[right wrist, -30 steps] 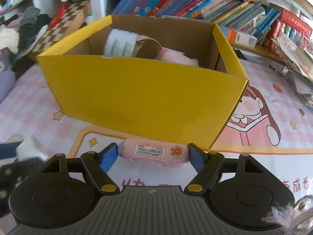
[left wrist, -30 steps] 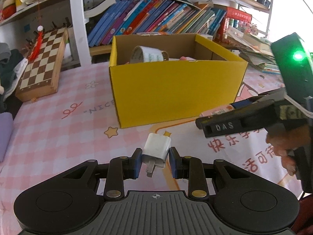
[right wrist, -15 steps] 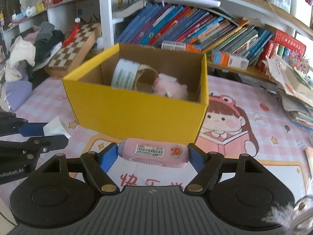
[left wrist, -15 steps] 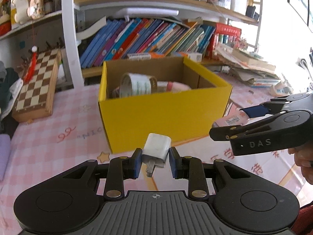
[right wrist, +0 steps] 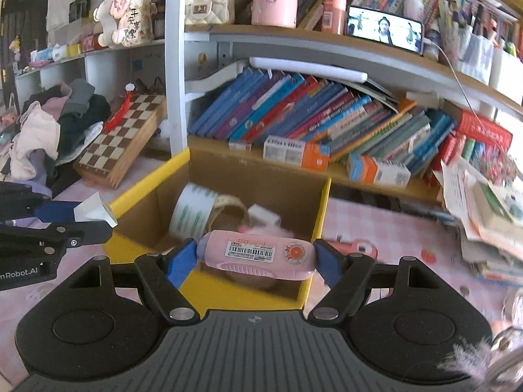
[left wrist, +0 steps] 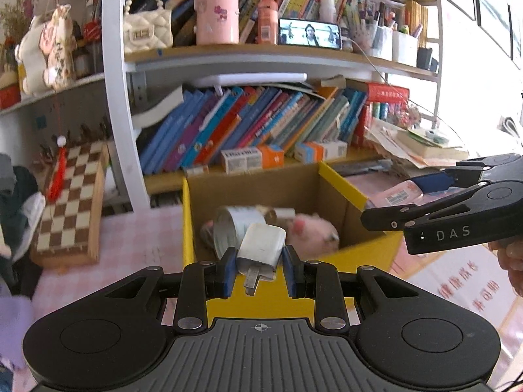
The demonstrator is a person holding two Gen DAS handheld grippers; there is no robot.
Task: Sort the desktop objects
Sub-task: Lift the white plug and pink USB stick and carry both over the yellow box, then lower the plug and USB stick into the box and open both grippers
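My left gripper (left wrist: 258, 269) is shut on a white plug charger (left wrist: 261, 248), held above the front edge of the yellow cardboard box (left wrist: 340, 181). My right gripper (right wrist: 256, 259) is shut on a pink capsule-shaped case with a barcode label (right wrist: 258, 254), held over the same box (right wrist: 147, 187) near its front wall. The box holds a roll of tape (right wrist: 193, 212), a pink plush thing (left wrist: 313, 230) and a small white item (right wrist: 263, 217). Each gripper shows at the edge of the other's view, the right one (left wrist: 457, 215) and the left one (right wrist: 42, 228).
A pink checked mat (left wrist: 137, 238) covers the desk. A chessboard (left wrist: 72, 202) leans at the left. Shelves of slanted books (right wrist: 310, 114) stand behind the box. A paper pile (right wrist: 483, 205) lies at the right and clothes (right wrist: 49, 124) at the left.
Both grippers have risen and moved forward from in front of the box to above its open top, each still holding its object.
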